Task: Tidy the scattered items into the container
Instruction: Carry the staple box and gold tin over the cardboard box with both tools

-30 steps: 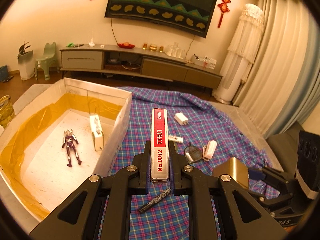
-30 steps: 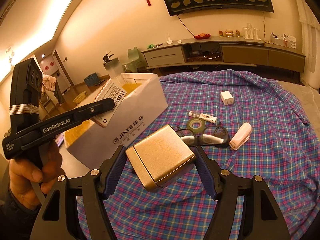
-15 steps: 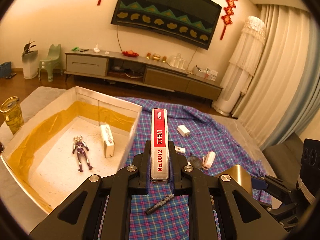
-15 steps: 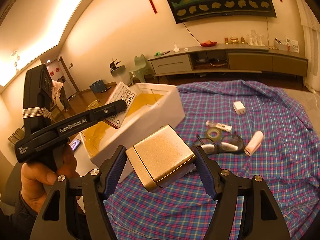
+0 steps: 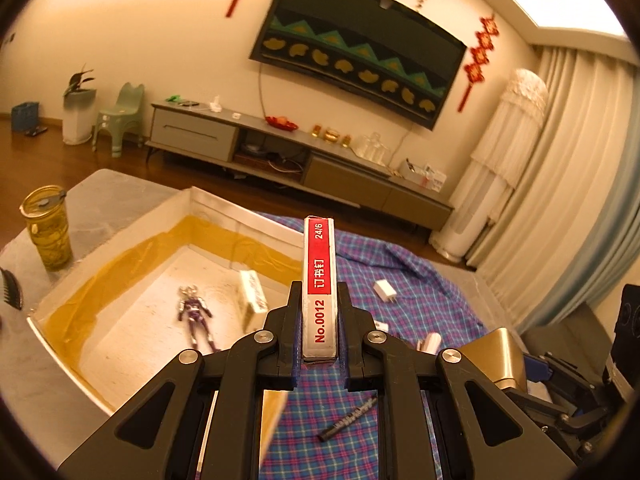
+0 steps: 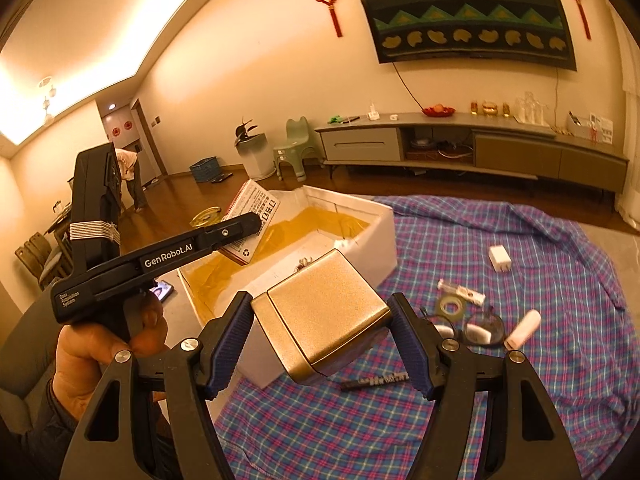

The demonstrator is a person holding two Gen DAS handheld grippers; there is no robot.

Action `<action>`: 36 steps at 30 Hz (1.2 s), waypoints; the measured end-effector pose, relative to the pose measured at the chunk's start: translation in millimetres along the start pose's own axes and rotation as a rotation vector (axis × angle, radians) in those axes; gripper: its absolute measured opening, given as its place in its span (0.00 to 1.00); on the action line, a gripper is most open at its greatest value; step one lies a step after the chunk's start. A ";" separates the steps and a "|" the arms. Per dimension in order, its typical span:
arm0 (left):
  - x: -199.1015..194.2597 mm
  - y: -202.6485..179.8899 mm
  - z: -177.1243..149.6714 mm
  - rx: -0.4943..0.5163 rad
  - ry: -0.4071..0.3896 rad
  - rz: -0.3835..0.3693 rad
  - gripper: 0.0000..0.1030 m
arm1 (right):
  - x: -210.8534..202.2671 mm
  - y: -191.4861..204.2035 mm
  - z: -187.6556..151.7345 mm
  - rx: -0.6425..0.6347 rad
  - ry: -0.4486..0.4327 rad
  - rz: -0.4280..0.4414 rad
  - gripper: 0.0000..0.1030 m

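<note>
Both grippers nearer the box (image 6: 384,240): left gripper (image 5: 319,320) clamping staple box (image 5: 319,280), right gripper (image 6: 320,340) clamping gold tin (image 6: 320,316).

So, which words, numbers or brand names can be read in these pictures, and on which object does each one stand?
"No.0012", "订书钉", "24/6": staple box held in the left gripper.
"GenRobot.AI": side of the left gripper.
"Data Acquisition System": its handle, small.
Broad face of the staple box: print too blurred.
Black marker: print too small.
Gold tin in the right gripper: no text.

One white foam box (image 6: 384,240), two items inside it, perhaps more: a purple toy figure (image 5: 195,312) and a small white carton (image 5: 253,298). Two hand-held grippers.
</note>
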State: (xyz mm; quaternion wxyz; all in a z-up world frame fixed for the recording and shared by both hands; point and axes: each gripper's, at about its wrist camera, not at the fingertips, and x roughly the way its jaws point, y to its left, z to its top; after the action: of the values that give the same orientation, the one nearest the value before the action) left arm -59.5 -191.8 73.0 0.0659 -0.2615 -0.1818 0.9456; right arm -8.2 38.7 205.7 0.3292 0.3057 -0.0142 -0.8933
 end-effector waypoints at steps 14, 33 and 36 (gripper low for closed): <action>-26.2 62.2 22.8 -0.121 -0.068 0.020 0.14 | 39.4 47.1 32.0 -0.107 0.010 0.033 0.67; 7.0 129.2 21.0 -0.209 0.060 0.120 0.14 | 124.5 95.6 41.5 -0.187 0.162 0.090 0.67; 12.2 134.2 20.2 -0.208 0.079 0.126 0.14 | 138.4 100.5 36.2 -0.218 0.199 0.082 0.67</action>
State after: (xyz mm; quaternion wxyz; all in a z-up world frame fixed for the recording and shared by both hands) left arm -84.4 -319.6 32.6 -0.0138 -0.3149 -0.2595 0.9129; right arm -52.6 -128.9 183.6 0.3964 0.3544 0.1031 -0.8407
